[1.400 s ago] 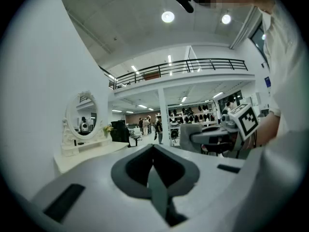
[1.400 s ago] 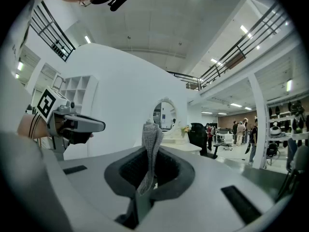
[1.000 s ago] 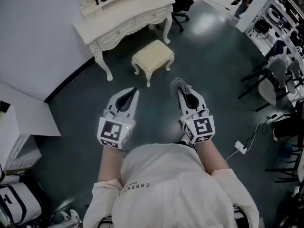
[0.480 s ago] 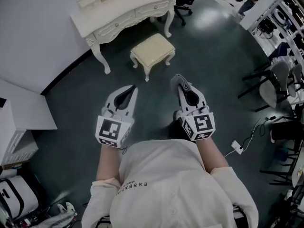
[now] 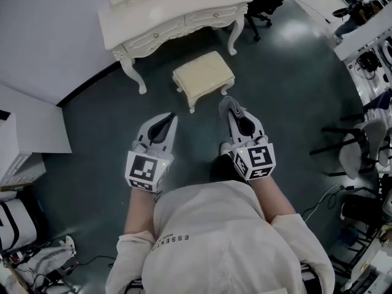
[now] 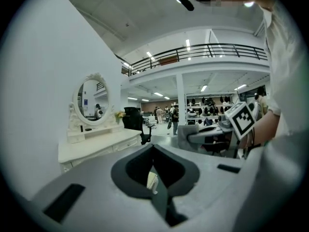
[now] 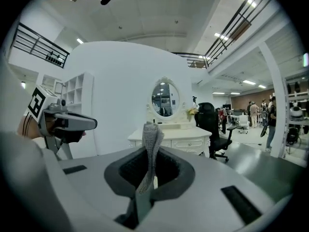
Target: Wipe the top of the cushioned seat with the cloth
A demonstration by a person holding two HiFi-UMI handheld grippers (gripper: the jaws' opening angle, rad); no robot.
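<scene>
Right now the largest thing ahead of you is the white dressing desk [image 5: 174, 14] against the wall. The cushioned seat [image 5: 204, 75] stands on the dark floor [image 5: 92, 127] just in front of it, clear of its legs. The cream top of the seat is bare and faces up at you.

You hold both grippers side by side before your body, pointing toward the seat and, as I judge it, short of it and above it. Your left gripper [image 5: 168, 120] has its fingers pressed together on nothing. Your right gripper [image 5: 234, 114] has its fingers clenched on the grey cloth [image 7: 150, 144], which stands up from between them as a narrow folded strip.

The step in hand looks like the approach, with no wiping yet begun. Move in until the seat lies under your right gripper, then lower it so the free end of the cloth folds flat onto the padding. Start at a far corner and draw toward yourself in overlapping passes. Keep the clench firm, since only a thin strip is pinched and dragging may pull it loose.
</scene>
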